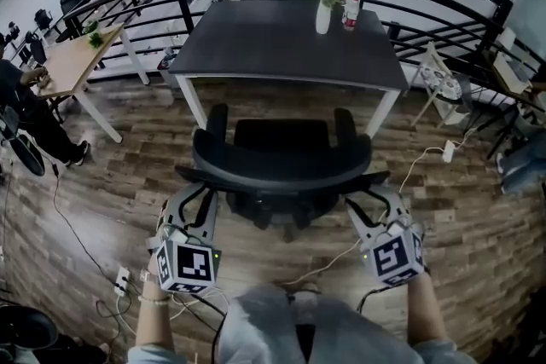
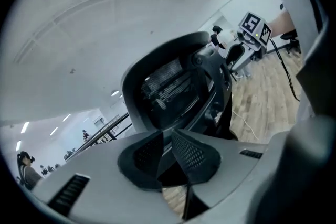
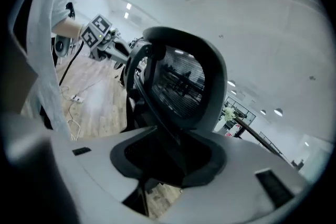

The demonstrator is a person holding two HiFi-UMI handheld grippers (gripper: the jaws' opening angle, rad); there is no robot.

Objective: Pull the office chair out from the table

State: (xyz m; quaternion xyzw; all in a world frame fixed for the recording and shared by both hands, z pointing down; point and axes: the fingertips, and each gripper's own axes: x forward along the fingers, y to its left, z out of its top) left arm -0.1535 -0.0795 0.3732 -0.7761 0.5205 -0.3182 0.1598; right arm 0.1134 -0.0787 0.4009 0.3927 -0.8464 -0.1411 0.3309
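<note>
Cool, even overhead light; fisheye warps edges, near parts blur.

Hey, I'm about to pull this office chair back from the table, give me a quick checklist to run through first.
1. Left tongs gripping the backrest: ok, closed on its edge.
2. Right tongs gripping the backrest: ok, closed on it.
3. Floor behind the chair: not ok, a white cable lies across it.
4. Casters free to roll: cannot tell, hidden beneath the chair.
5. Vase and bottle on the table: ok, upright, at the far edge.
</note>
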